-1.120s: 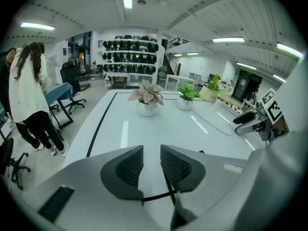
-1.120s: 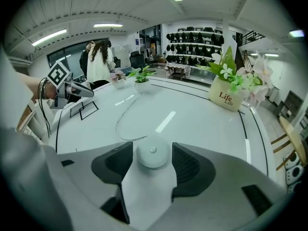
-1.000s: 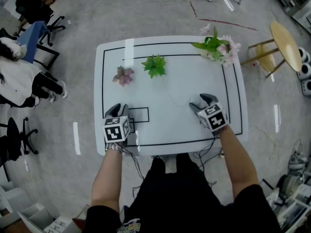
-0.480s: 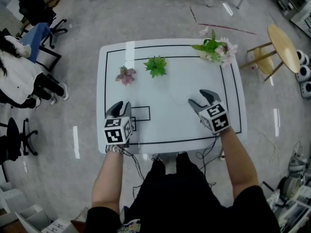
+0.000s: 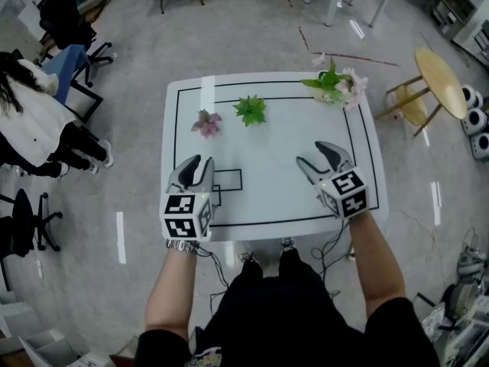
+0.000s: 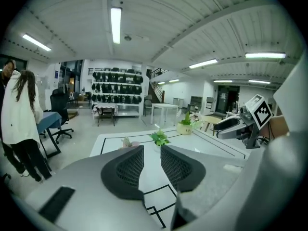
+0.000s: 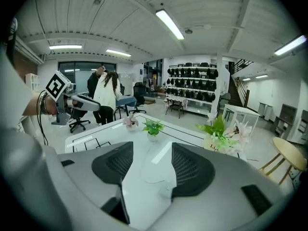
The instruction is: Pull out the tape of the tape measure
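Observation:
No tape measure shows in any view. My left gripper (image 5: 197, 167) hangs above the front left of the white table (image 5: 283, 197), over a small black rectangle outline (image 5: 228, 180). Its jaws stand a narrow gap apart with only the table seen between them (image 6: 152, 150). My right gripper (image 5: 316, 157) hovers over the front right of the table, open wide and empty (image 7: 152, 152). Each gripper shows in the other's view: the right gripper (image 6: 236, 125) and the left gripper (image 7: 82, 101).
At the back of the table stand a small pink plant (image 5: 206, 122), a green plant (image 5: 250, 110) and a pot of flowers (image 5: 334, 85) at the right corner. A person in white (image 5: 30, 121) sits left of the table. A round wooden table (image 5: 442, 71) is at the right.
Both grippers have risen from the table's front edge and now look larger in the head view. The jaws look the same as before.

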